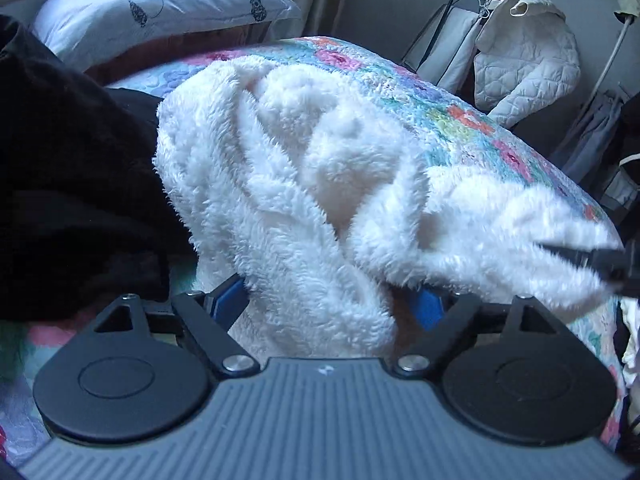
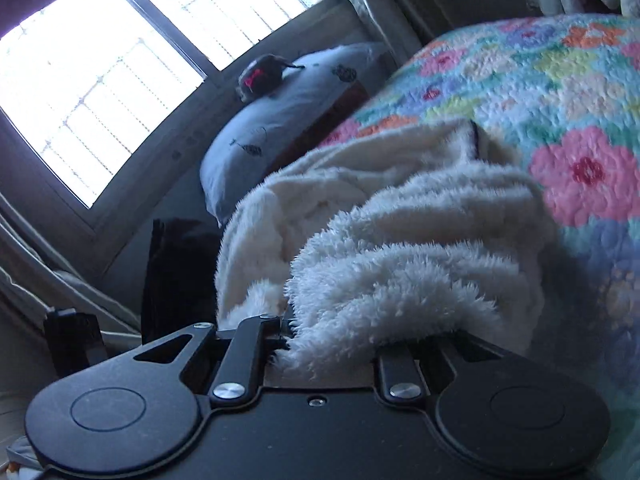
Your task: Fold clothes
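A white fluffy fleece garment (image 1: 304, 184) lies bunched on the flowered quilt (image 1: 460, 120) of a bed. My left gripper (image 1: 328, 300) has its blue-padded fingers (image 1: 230, 300) closed on a thick fold of the fleece at its near edge. My right gripper (image 1: 608, 264) shows at the right edge of the left wrist view, gripping another part of the fleece. In the right wrist view the fleece (image 2: 400, 248) fills the space between my right gripper's (image 2: 328, 344) jaws, which are shut on it; the fingertips are hidden in the pile.
A black garment (image 1: 68, 184) lies on the bed to the left. A pillow (image 1: 152, 12) sits at the bed's head under a window (image 2: 120, 68). A white quilted jacket (image 1: 524, 56) hangs on a rack to the right.
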### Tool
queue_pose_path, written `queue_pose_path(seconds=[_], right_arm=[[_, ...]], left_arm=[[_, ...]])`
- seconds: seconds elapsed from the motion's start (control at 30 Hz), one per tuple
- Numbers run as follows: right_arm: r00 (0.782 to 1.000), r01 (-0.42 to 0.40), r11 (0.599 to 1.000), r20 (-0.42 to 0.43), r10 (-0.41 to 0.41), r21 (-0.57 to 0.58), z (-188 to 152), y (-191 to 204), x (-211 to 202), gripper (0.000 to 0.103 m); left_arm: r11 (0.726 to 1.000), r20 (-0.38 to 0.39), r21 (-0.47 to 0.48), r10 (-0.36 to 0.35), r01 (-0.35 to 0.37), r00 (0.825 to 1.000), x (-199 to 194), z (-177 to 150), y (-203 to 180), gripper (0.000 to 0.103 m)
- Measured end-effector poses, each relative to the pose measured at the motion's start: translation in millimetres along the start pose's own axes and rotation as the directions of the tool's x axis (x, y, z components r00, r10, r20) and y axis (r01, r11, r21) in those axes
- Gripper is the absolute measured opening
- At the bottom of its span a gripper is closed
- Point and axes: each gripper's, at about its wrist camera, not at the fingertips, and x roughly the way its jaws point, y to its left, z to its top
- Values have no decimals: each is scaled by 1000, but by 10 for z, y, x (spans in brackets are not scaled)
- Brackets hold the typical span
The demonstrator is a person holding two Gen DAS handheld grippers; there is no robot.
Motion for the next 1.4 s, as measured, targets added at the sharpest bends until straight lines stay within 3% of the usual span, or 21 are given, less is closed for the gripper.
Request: queue_pose_path(seconds=[0.1, 0.27, 0.43, 0.5, 0.53, 0.57, 0.7, 0.8, 0.9, 1.0, 1.1, 1.2, 1.4], right_arm=[[1000, -22, 1000, -15, 22, -14, -196, -32, -34, 20], [996, -89, 993, -7, 89, -76, -241, 72, -137, 20], [998, -56, 995, 19, 58, -87, -120, 45, -213, 20], [999, -36, 996, 37, 39, -81, -98, 19, -263, 20], [998, -20, 996, 60, 26, -84, -79, 23, -314, 20], [996, -3, 996, 87, 11, -89, -57, 34, -375, 20], [985, 8, 995, 175, 9, -99, 107, 89, -640, 20], [985, 26, 993, 172, -5, -116, 113, 143, -716, 20], [991, 119, 985, 80, -109, -128, -70, 95, -601, 20], [974, 217, 965, -38, -225, -146, -372, -60, -398, 20], [967, 221, 972, -110, -229, -78, -595, -260, -286, 21], [956, 229, 966, -159, -247, -122, -662, -257, -265, 21], [956, 216, 969, -174, -235, -120, -566, -262, -330, 23]], left_arm=[[1000, 0, -10, -23, 23, 1000, 26, 4, -22, 84], [998, -24, -41, -58, 57, 998, 265, -107, -72, 97], [998, -93, -49, -36, 31, 995, 481, -233, -48, 98], [999, -121, -46, -11, 5, 993, 535, -259, -20, 89], [997, -133, -73, -20, 10, 991, 543, -260, 18, 67], [993, -136, -115, -49, 33, 990, 530, -252, 64, 52], [992, -62, -87, -100, 94, 993, 336, -159, -23, 52], [992, -53, -68, -110, 106, 993, 291, -155, -115, 52], [998, -82, -32, -62, 60, 995, 383, -223, -153, 52], [999, -119, -24, -25, 23, 993, 488, -289, -125, 52], [1000, -138, -17, 6, -9, 990, 547, -343, -113, 52], [999, -148, -39, -5, 0, 989, 517, -326, -86, 52], [998, -100, -57, -5, -1, 995, 370, -193, 15, 55]])
